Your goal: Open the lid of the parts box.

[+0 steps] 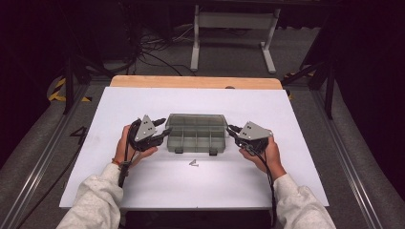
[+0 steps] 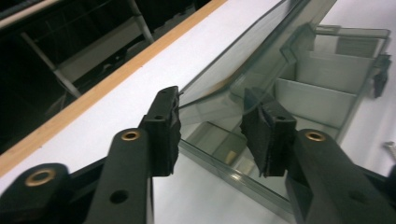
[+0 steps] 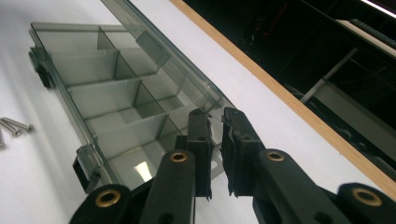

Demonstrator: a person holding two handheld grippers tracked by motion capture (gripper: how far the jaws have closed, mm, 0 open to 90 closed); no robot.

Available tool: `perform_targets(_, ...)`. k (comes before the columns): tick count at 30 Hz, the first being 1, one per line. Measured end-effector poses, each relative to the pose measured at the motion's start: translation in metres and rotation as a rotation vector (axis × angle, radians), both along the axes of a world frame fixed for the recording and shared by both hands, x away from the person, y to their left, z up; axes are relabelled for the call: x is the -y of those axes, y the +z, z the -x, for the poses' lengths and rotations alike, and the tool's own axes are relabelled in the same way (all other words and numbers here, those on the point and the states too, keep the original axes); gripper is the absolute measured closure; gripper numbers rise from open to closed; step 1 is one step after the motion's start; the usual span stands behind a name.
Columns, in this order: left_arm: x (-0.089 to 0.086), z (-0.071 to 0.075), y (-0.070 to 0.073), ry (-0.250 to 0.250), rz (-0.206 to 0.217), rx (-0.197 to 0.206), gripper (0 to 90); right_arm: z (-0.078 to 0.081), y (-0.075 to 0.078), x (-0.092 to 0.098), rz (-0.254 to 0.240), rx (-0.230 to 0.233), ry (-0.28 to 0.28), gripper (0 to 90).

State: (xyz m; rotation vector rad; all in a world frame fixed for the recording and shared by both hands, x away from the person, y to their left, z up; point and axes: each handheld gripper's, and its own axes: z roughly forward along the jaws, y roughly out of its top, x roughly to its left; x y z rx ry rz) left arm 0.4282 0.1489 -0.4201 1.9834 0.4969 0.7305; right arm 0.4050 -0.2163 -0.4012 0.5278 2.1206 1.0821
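Note:
A clear smoky plastic compartment box [image 1: 196, 138] lies in the middle of the white table sheet [image 1: 143, 181], its lid [image 1: 197, 119] raised at a slant. My left gripper [image 1: 162, 128] is at the box's left end. In the left gripper view its jaws [image 2: 212, 100] stand apart around the lid's corner [image 2: 219, 70], and one pad [image 2: 166, 126] sits against the corner's edge. My right gripper [image 1: 231, 131] is at the box's right end, its jaws [image 3: 215, 115] shut on the lid's edge [image 3: 154, 44]. The empty compartments [image 3: 107, 93] lie open below.
A few loose screws [image 1: 194, 163] lie on the sheet just in front of the box, and they are also in the right gripper view [image 3: 14, 125]. Black latches [image 3: 86, 172] hang at the box's front. The wooden table edge [image 1: 196, 82] runs along the far side.

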Motion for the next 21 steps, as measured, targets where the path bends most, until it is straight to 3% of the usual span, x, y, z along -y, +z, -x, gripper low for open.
perform_targets(8,0.001,-0.005,0.004,0.010,0.018,0.013,71.1,-0.006,0.004,0.002,-0.036,0.002,0.002,84.3)
perform_targets(21,-0.002,-0.015,0.010,0.017,0.068,0.010,74.8,-0.018,0.011,0.004,-0.120,-0.015,-0.006,83.2)
